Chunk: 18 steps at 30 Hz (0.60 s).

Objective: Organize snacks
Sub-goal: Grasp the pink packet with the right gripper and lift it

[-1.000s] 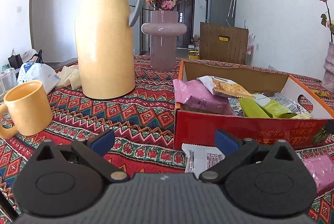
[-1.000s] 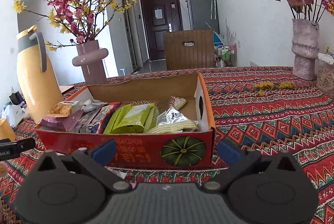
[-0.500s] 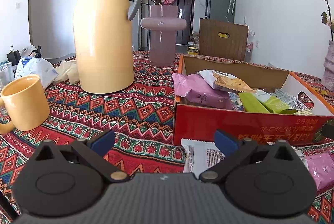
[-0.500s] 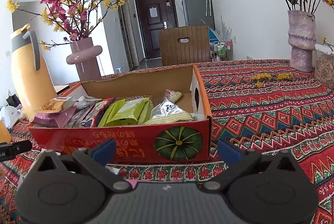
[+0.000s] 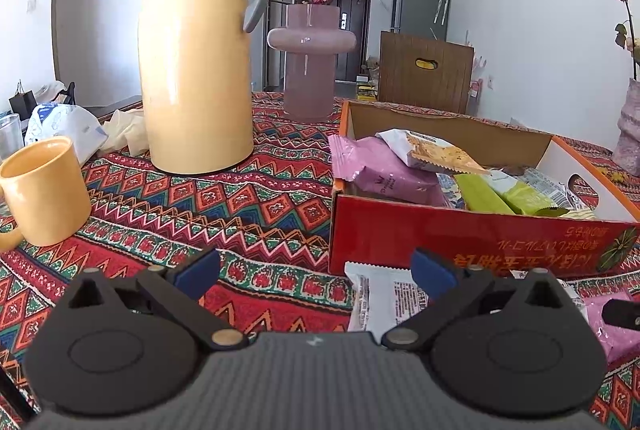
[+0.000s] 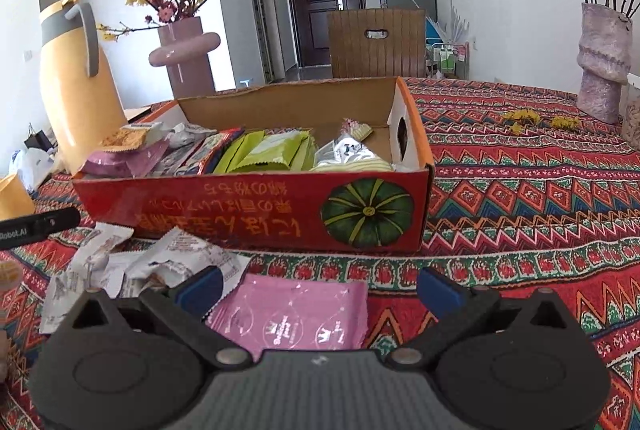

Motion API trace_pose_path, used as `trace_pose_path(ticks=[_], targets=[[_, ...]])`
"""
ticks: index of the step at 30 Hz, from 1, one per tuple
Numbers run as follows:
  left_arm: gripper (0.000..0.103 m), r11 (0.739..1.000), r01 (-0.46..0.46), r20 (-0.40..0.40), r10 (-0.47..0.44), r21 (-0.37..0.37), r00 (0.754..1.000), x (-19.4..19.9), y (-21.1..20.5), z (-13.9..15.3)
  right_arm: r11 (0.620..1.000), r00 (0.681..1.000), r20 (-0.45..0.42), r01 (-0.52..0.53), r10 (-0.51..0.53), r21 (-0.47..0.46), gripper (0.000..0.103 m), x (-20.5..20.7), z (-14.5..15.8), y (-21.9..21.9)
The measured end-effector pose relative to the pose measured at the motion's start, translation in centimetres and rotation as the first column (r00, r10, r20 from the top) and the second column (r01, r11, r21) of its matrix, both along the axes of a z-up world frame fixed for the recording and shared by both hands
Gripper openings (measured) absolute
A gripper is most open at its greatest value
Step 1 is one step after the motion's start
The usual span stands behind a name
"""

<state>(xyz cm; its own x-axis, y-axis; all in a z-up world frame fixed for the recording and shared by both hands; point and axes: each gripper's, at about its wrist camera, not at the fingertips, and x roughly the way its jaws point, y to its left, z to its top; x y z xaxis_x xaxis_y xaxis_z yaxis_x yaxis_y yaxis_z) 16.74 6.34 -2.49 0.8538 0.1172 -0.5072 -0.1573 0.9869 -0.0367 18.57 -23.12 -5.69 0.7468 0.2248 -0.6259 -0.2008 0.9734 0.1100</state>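
Note:
A red cardboard box on the patterned tablecloth holds several snack packets, pink, green and white. In front of it lie a pink packet and several crumpled white packets. My right gripper is open and empty, low over the pink packet. My left gripper is open and empty, with a flat white packet under its right finger. A pink packet lies at the far right of the left wrist view.
A tall yellow thermos, a yellow mug and a mauve vase with blossoms stand left of the box. A textured vase with roses stands far right. Yellow petals lie on the cloth.
Both grippers have pulled back and lowered toward the table in front of the box. The loose packets in front of the box have come into the right wrist view. Both stay open.

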Motion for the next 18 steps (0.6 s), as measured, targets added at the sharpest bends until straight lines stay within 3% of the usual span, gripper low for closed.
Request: trace_pose_path(ticks=[7, 13, 18], targets=[[0.103, 1.000, -0.008, 0.001, 0.008, -0.007, 1.000, 0.0, 0.1, 0.0, 0.999, 0.995, -0.091, -0.033, 0.031, -0.024, 0.103, 0.4, -1.2, 1.5], [0.103, 1.000, -0.008, -0.001, 0.008, -0.008, 1.000, 0.0, 0.2, 0.0, 0.993, 0.997, -0.074, -0.020, 0.011, -0.118, 0.103, 0.5, -1.7, 2.9], [0.103, 1.000, -0.013, -0.006, 0.013, -0.007, 1.000, 0.0, 0.2, 0.0, 0.994, 0.998, -0.056, 0.002, -0.008, -0.110, 0.103, 0.4, -1.8, 2.9]])
